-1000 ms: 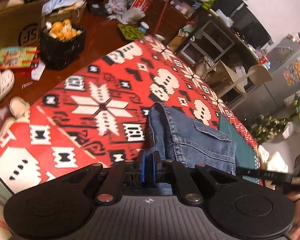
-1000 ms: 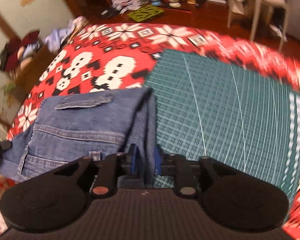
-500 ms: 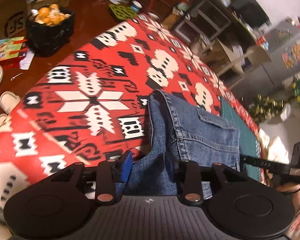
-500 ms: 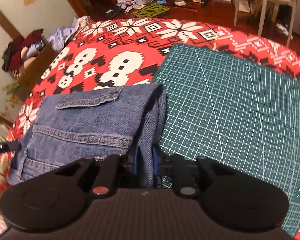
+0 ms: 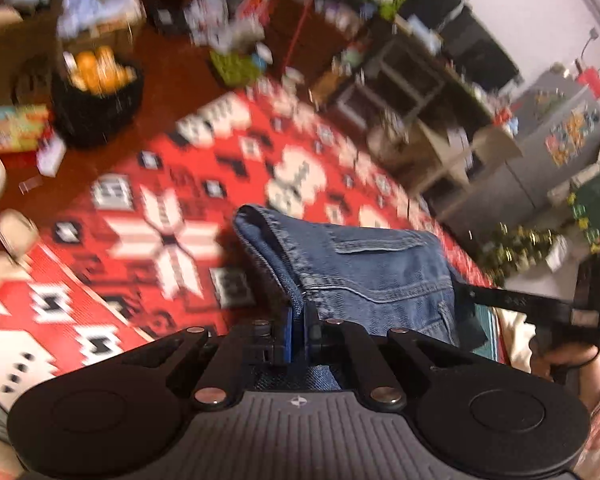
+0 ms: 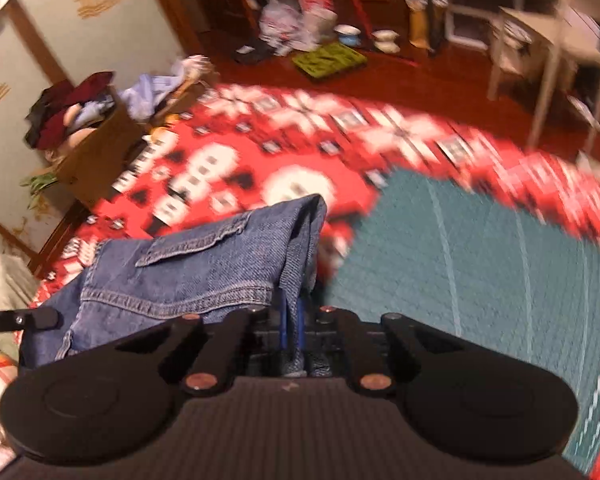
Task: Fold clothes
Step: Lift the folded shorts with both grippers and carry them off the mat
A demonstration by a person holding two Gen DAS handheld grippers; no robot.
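1. The jeans (image 5: 372,276) hang folded between the two grippers, raised over the red patterned blanket (image 5: 112,240); the green cutting mat (image 6: 480,264) lies on that blanket, to the right of the denim.
2. The left gripper (image 5: 298,332) has its jaws narrowed hard on one denim edge; the right gripper (image 6: 294,328) pinches the opposite edge the same way.
3. To do this lift well, I judge both edges should stay level and taut, so the fold does not sag or slip.
4. Both grippers tilt steeply down toward the blanket; a hand (image 5: 556,360) carries the right gripper, right of the jeans.
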